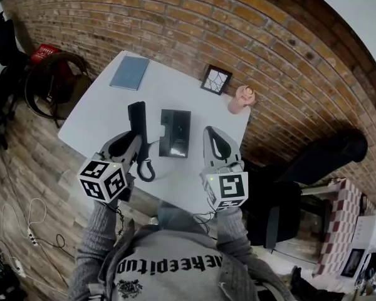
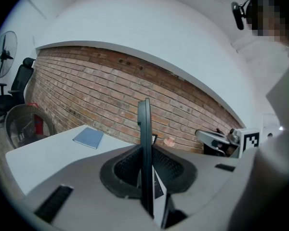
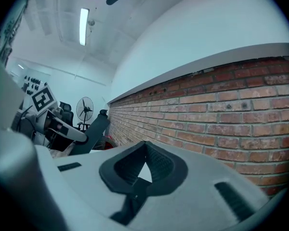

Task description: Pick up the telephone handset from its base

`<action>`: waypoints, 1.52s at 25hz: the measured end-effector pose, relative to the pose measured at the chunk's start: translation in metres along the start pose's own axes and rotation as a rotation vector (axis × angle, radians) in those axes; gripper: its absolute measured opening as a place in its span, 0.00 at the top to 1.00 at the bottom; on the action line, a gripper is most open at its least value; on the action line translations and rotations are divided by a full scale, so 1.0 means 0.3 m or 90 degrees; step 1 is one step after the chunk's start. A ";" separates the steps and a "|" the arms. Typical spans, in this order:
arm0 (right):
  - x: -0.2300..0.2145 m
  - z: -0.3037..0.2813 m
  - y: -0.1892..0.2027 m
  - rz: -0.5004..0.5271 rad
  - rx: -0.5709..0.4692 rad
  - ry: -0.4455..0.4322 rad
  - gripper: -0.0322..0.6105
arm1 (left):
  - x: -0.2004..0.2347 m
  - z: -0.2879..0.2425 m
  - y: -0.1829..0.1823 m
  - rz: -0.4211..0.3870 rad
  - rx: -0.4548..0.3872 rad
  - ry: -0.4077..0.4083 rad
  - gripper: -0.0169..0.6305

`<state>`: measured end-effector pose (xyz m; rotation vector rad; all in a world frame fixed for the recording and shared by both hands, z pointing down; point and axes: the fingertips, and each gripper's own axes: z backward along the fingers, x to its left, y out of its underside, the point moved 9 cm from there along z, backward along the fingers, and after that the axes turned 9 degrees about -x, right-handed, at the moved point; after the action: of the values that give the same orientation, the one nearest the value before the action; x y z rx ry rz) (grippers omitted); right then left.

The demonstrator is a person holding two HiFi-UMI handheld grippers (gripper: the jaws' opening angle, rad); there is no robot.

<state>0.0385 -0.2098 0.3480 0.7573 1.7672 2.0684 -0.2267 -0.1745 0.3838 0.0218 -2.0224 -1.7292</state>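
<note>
Two hand-held tools, one task item on record: slim black plastic telephone handset (image 1: 137,119), clamped edge-on in the left tool (image 1: 135,142), off its flat black rectangular base (image 1: 175,132) and just to that base's left above the white counter (image 1: 175,86), black coiled cord (image 1: 145,167) hanging at its near end; right tool (image 1: 211,137), jaws together at the tips with nothing between them, held to the right of the base, apart from it. Handling note, as a judgement: the grip bears on the handset's two broad faces, so pressure is best held even and the lift taken straight, with slack left in the cord so that the base is not dragged; the free tool could steady the base if it shifts. View notes: head view is the one that lays out base, cord and both tools together; left gripper view alone shows the pads pressed on the handset, which stands upright before the red brick wall (image 2: 111,90); right gripper view alone confirms its own jaws empty, and catches the handset as a dark slanted bar at its left
</note>
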 end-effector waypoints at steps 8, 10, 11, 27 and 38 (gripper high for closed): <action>0.047 0.061 -0.043 0.003 -0.020 -0.002 0.94 | -0.029 0.139 -0.045 -0.029 -0.055 -0.040 0.87; 0.060 0.076 -0.059 0.005 -0.025 -0.003 0.94 | -0.034 0.175 -0.056 -0.034 -0.068 -0.048 0.87; 0.066 0.084 -0.069 0.007 -0.028 -0.004 0.94 | -0.038 0.193 -0.062 -0.037 -0.074 -0.053 0.87; 0.154 0.240 -0.188 0.019 -0.068 -0.010 0.94 | -0.125 0.453 -0.138 -0.095 -0.162 -0.109 0.87; 0.179 0.327 -0.237 0.023 -0.089 -0.006 0.94 | -0.172 0.576 -0.162 -0.129 -0.206 -0.151 0.87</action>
<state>0.0447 -0.0872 0.2981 0.7611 1.5949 2.1814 -0.2574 -0.0077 0.3052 -0.0906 -1.9280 -2.2643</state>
